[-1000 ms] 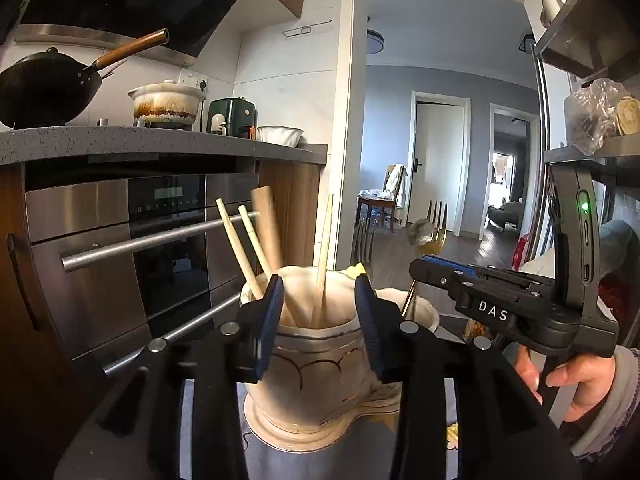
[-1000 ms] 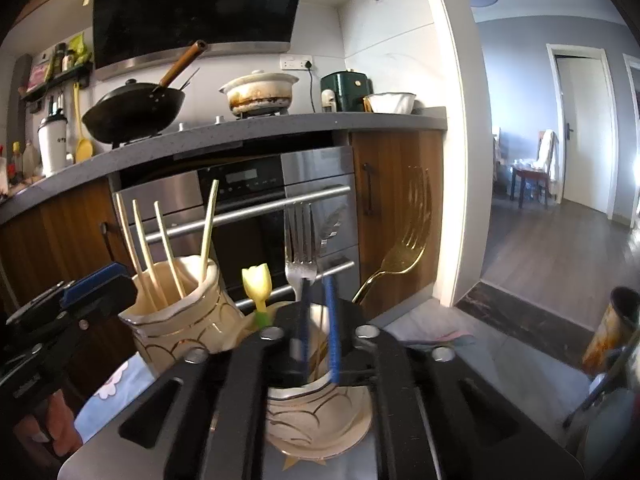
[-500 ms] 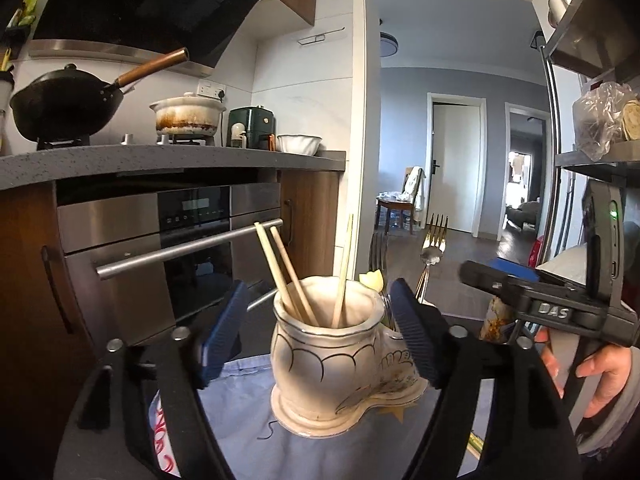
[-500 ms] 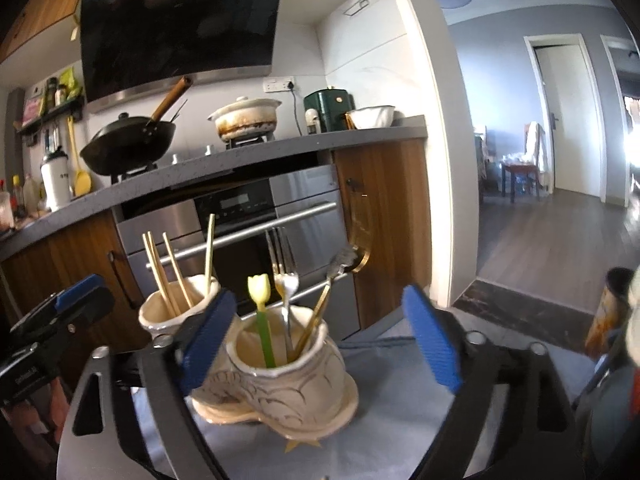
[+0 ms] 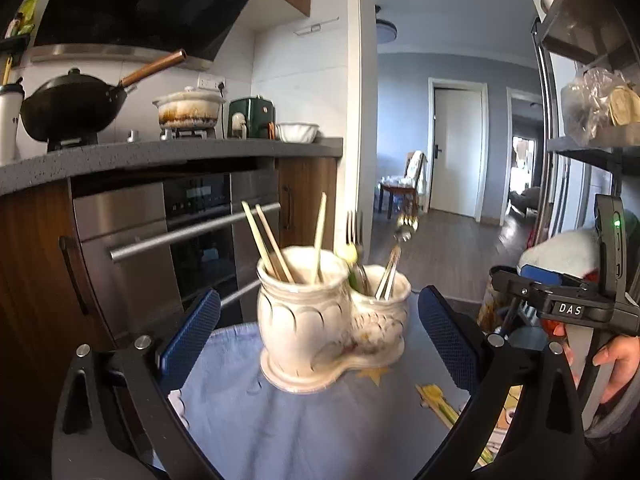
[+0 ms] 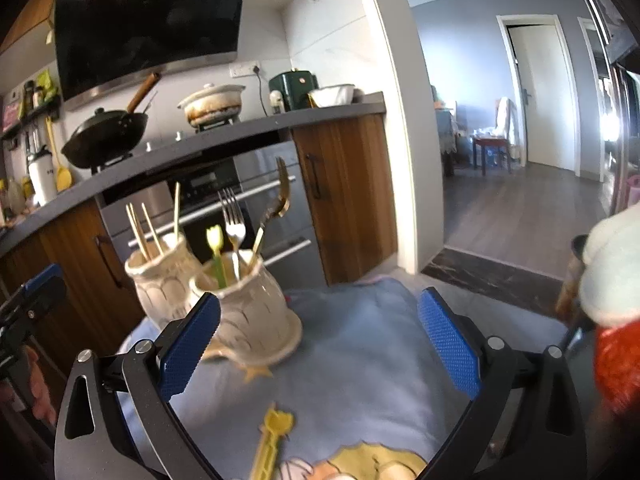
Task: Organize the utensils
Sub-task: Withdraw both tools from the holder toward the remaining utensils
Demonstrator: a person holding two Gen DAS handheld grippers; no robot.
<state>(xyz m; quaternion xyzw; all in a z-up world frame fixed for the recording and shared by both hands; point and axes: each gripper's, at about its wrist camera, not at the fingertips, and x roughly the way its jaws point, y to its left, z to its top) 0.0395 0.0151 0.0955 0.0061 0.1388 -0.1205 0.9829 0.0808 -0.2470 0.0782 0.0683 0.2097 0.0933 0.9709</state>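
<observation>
A white ceramic two-cup utensil holder stands on a blue cloth; it also shows in the right wrist view. One cup holds wooden chopsticks, the other holds a silver fork, a gold fork and a yellow-green utensil. My left gripper is open and empty, pulled back in front of the holder. My right gripper is open and empty, to the right of the holder.
A yellow printed figure lies on the cloth near me. Behind the table is an oven under a counter with a black wok and a pot. A shelf rack stands at right.
Both grippers opened wide and drew back from the holder. The fork that the right gripper held now stands in the holder's cup. The left gripper let go of the chopsticks cup.
</observation>
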